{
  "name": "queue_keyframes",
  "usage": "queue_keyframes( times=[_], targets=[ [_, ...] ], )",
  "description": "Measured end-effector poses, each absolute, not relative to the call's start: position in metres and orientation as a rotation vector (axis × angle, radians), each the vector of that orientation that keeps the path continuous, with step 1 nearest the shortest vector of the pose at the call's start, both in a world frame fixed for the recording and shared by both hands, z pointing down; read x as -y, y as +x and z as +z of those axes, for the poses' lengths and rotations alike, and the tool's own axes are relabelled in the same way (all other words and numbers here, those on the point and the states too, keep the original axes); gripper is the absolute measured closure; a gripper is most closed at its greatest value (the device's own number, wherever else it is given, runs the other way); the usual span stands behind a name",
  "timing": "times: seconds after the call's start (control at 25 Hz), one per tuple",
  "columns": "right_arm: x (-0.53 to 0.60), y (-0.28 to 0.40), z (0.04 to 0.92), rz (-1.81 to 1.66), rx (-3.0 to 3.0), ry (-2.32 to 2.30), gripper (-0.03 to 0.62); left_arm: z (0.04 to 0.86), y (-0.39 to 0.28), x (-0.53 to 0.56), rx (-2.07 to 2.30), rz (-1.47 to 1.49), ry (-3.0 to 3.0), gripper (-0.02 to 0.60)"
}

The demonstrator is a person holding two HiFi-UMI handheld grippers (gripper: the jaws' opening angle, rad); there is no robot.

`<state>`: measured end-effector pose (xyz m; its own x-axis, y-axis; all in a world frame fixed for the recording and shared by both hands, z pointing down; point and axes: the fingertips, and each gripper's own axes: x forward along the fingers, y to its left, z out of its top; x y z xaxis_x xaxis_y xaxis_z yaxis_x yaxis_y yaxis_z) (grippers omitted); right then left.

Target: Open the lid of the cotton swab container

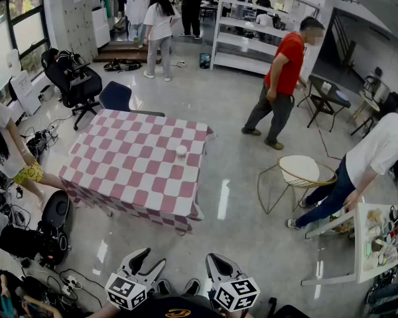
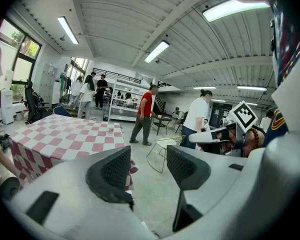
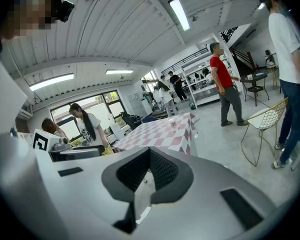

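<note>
The cotton swab container [image 1: 181, 150] is a small white tub standing near the far right of the pink-and-white checked table [image 1: 129, 177]. It looks tiny in the left gripper view [image 2: 110, 129] and in the right gripper view [image 3: 173, 120]. Both grippers are held low at the near edge of the head view, well short of the table. My left gripper [image 1: 149, 260] [image 2: 149, 159] is open with nothing between its jaws. My right gripper [image 1: 219, 264] [image 3: 149, 151] is shut and empty, its pads touching.
A wire chair with a white seat [image 1: 298, 171] stands right of the table, and a blue chair [image 1: 116, 97] behind it. A person in red [image 1: 285, 65] walks beyond. Another person [image 1: 375, 154] bends at a white table [image 1: 378, 244]. A seated person [image 1: 6, 148] and cables are at left.
</note>
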<state>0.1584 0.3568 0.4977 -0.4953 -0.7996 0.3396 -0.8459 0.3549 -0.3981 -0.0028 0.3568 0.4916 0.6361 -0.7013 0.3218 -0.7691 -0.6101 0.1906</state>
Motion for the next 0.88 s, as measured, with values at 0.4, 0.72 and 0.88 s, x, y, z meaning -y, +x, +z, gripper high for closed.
queue_keyframes(
  times=[0.4,0.72,0.88],
  targets=[
    [-0.353,0.182,0.500,0.839,2.521,1.518,0.583,0.488,0.020,-0.354,1.193,0.323,2.544,0.351],
    [-0.350,0.201,0.511,0.927,2.524,1.545,0.583,0.491,0.032,-0.356,1.206,0.318,2.509,0.351],
    [-0.351,0.205,0.521,0.958,2.480,1.537,0.583,0.497,0.033,-0.354,1.199,0.318,2.483,0.351]
  ],
)
